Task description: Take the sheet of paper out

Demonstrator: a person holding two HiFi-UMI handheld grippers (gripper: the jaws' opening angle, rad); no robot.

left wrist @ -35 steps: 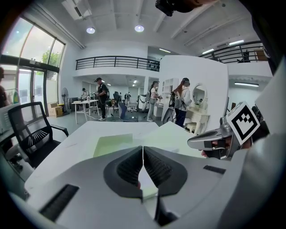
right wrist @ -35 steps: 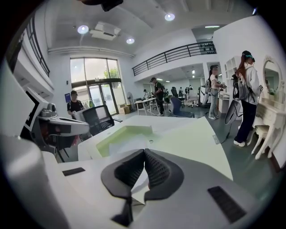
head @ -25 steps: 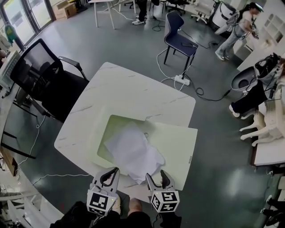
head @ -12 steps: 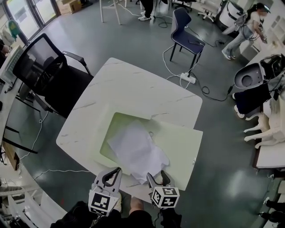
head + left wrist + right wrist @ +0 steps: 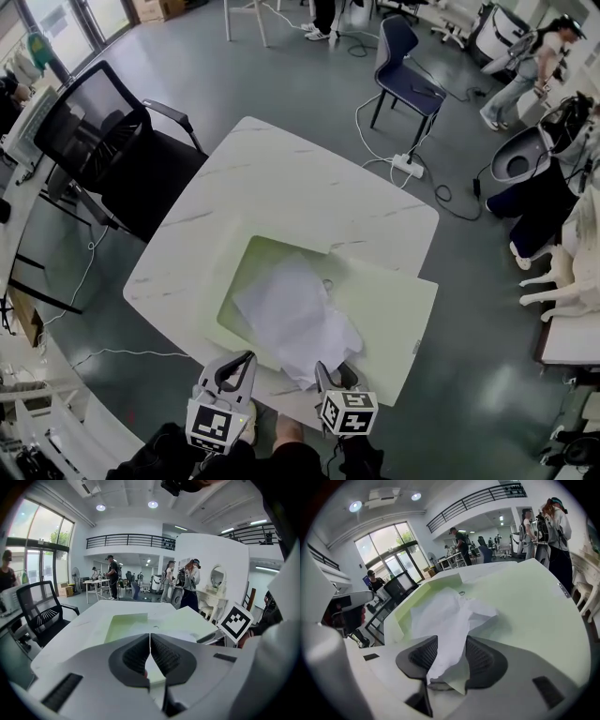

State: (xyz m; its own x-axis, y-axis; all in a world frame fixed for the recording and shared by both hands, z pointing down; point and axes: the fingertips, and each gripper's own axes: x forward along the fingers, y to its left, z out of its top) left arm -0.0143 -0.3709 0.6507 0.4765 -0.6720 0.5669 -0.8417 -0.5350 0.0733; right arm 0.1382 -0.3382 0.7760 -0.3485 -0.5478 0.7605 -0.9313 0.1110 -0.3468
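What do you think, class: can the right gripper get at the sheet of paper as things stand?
Probably yes: the right gripper is closing its jaws with a corner of the sheet of paper between them, and nothing on the green folder blocks it.

No text is legible (markers (image 5: 210, 428) merely patterned).

the sheet of paper (image 5: 295, 319) is white, the folder (image 5: 384, 309) pale green, the table (image 5: 281, 187) white with grey veins.
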